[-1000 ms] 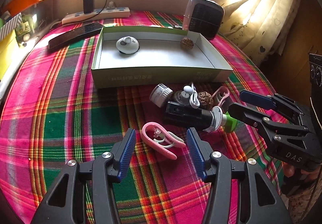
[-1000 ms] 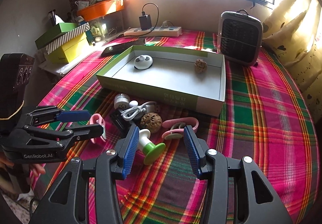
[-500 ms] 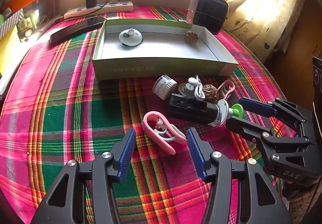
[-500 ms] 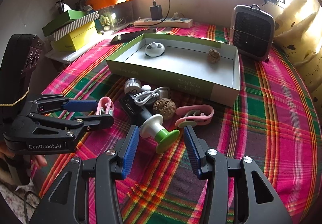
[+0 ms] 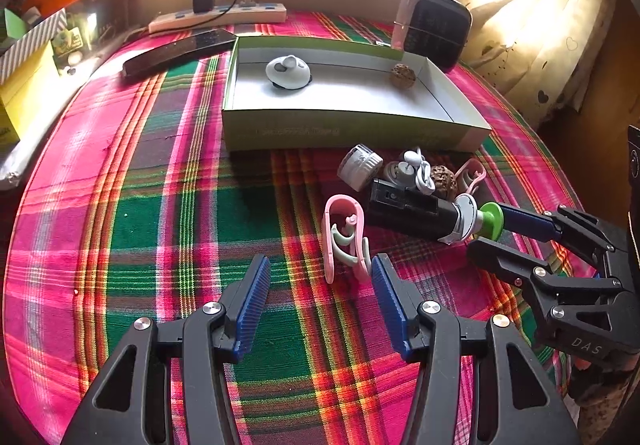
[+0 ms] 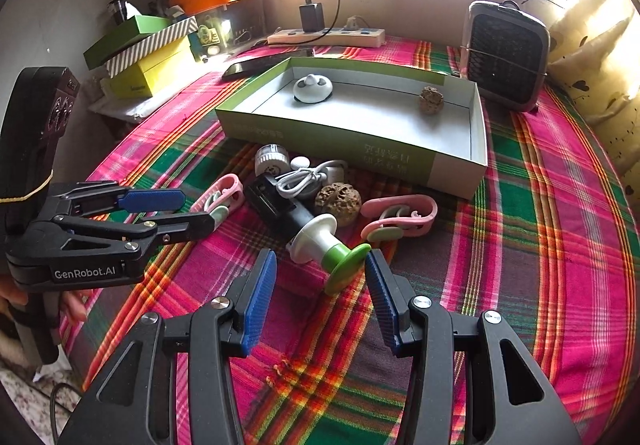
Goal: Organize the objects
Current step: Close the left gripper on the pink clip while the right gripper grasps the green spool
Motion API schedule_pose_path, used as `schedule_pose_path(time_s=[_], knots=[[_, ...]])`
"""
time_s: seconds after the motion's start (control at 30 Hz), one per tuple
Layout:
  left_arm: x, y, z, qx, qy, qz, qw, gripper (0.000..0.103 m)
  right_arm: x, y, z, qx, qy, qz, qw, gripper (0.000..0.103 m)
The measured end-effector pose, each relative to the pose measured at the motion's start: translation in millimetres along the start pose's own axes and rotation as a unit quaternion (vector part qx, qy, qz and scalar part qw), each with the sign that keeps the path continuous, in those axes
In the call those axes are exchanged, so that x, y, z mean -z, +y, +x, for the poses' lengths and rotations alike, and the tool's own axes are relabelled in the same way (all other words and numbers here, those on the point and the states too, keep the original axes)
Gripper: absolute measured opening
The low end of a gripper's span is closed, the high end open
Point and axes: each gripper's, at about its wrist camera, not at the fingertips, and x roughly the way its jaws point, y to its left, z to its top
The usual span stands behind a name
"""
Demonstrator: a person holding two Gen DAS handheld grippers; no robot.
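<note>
A shallow green-sided box (image 5: 352, 131) (image 6: 328, 139) holds a white round gadget (image 5: 288, 72) and a walnut (image 5: 403, 75). In front of it lies a small pile: a black tube with a white and green end (image 5: 416, 215) (image 6: 340, 261), a white cable (image 6: 304, 177), a walnut (image 6: 338, 201), a small jar (image 5: 360, 167) and two pink clips (image 5: 344, 241) (image 6: 400, 219). My left gripper (image 5: 320, 285) is open, its right finger beside one pink clip. My right gripper (image 6: 320, 285) is open around the tube's green end.
A plaid cloth (image 5: 160, 213) covers the round table. A small heater (image 6: 504, 55), a power strip with charger (image 5: 218, 15) and a dark remote (image 5: 180, 51) lie at the back. Stacked boxes (image 6: 148, 53) stand at the left.
Both grippers have moved forward. The right one has closed in on the tube's green end; the left one has come up beside the near pink clip. Both stay open.
</note>
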Motion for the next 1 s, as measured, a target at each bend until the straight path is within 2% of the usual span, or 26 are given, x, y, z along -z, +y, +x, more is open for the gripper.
schedule_pose_path(time_s=[0.3, 0.73, 1.0], knots=[[0, 0, 0, 0.004, -0.001, 0.000, 1.0000, 0.052, -7, -1, 6, 0.018, -0.005, 0.050, 0.999, 0.048], [-6, 0, 5, 0.009, -0.003, 0.004, 0.9999, 0.052, -5, -2, 5, 0.061, -0.003, 0.045, 0.997, 0.047], [-8, 0, 7, 0.003, -0.003, 0.017, 0.9998, 0.052, -4, -8, 2, 0.067, -0.007, 0.052, 0.996, 0.047]])
